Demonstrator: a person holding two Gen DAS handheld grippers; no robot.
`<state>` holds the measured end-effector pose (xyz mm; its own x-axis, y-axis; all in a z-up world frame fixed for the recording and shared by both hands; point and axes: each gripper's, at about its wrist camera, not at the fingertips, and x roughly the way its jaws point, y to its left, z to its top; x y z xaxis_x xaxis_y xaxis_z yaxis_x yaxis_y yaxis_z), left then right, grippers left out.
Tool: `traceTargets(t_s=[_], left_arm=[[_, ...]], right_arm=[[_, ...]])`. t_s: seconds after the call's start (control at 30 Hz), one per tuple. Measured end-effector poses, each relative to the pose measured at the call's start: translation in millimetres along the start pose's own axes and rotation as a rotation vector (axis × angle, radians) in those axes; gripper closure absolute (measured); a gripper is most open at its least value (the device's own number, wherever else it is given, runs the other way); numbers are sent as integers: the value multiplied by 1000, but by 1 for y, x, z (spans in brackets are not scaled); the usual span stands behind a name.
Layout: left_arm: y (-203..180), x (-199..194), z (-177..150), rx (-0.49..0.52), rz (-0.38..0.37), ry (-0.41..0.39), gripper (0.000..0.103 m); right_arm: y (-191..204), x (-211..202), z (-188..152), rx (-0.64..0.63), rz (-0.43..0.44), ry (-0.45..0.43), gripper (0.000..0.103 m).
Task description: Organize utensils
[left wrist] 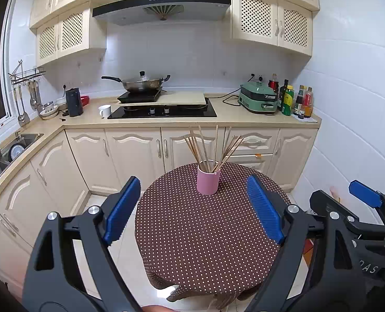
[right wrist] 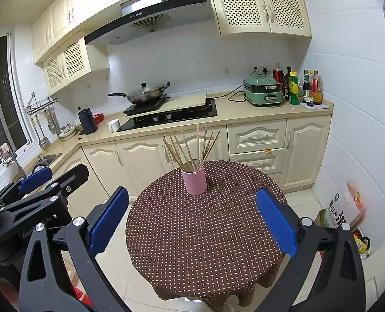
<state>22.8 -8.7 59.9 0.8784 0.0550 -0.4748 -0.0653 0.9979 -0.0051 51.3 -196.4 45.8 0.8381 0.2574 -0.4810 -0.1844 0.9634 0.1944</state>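
A small round desk draped in a brown cloth with white polka dots stands in a kitchen with cream cabinets. Toward its far edge sits a pink cylindrical holder, upright, with a bundle of wooden chopsticks standing in it and fanning outward at the top. The rest of the cloth is bare.

The left claw hovers above the near half of the desk, its 2 blue ribbed pads spread wide apart with nothing between them; it is released. The right claw hovers beside it in the same pose, also spread wide and empty. Both point toward the pink holder and are well short of it. In the left wrist view, the right claw shows at the right edge; in the right wrist view, the left claw shows at the left edge.

Behind the desk, a beige countertop carries a black cooktop, a lidded wok on a portable burner, a white mug, a green electric cooker and a cluster of sauce bottles. A range hood hangs above.
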Motion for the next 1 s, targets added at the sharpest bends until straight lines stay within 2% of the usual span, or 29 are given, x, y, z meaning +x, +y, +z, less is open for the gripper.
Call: traceTargets(t_s=[0.67, 1.0], left_arm=[[2, 12, 0, -10, 21, 22, 19], [5, 16, 1, -18, 9, 36, 18]], right_arm=[[-5, 11, 5, -19, 18, 12, 8], [-6, 14, 7, -22, 13, 19, 8]])
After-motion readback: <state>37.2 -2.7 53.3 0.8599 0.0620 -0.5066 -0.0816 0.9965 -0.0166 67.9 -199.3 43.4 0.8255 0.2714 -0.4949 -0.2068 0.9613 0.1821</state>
